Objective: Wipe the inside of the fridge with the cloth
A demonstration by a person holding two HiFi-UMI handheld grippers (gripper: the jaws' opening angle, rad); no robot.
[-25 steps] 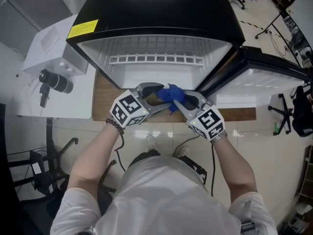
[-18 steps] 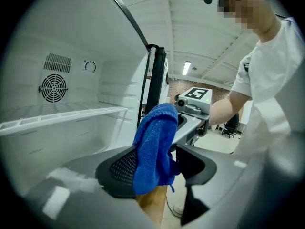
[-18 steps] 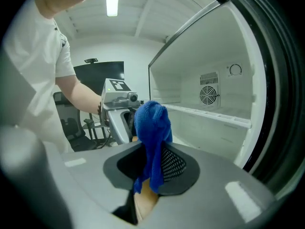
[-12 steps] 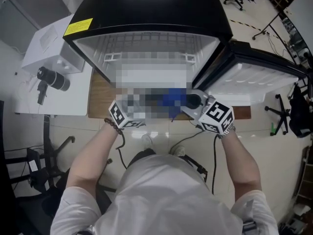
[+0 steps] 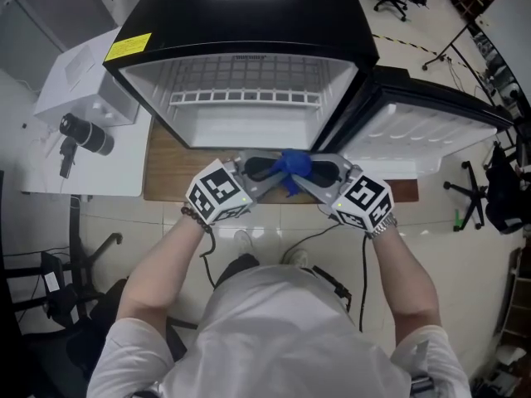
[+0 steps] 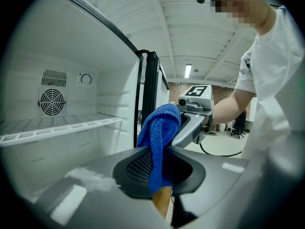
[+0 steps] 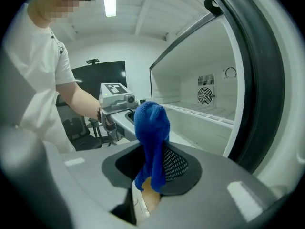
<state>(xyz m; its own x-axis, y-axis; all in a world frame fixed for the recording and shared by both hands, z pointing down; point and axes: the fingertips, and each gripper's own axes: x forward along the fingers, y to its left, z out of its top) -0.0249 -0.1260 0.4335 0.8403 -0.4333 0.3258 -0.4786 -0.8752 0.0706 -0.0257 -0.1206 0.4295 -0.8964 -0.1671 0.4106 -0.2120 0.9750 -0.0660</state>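
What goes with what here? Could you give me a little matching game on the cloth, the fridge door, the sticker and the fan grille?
Things:
1. cloth
2. fridge door
3. sticker
4. fan grille

Descriptions:
A. yellow
B. swung open to the side
C. blue
D. on the back wall inside the fridge

Pairs: 1-C, 2-B, 3-A, 4-D

left claw (image 5: 267, 172) closing, right claw (image 5: 316, 176) loosening, both on cloth (image 5: 293, 165).
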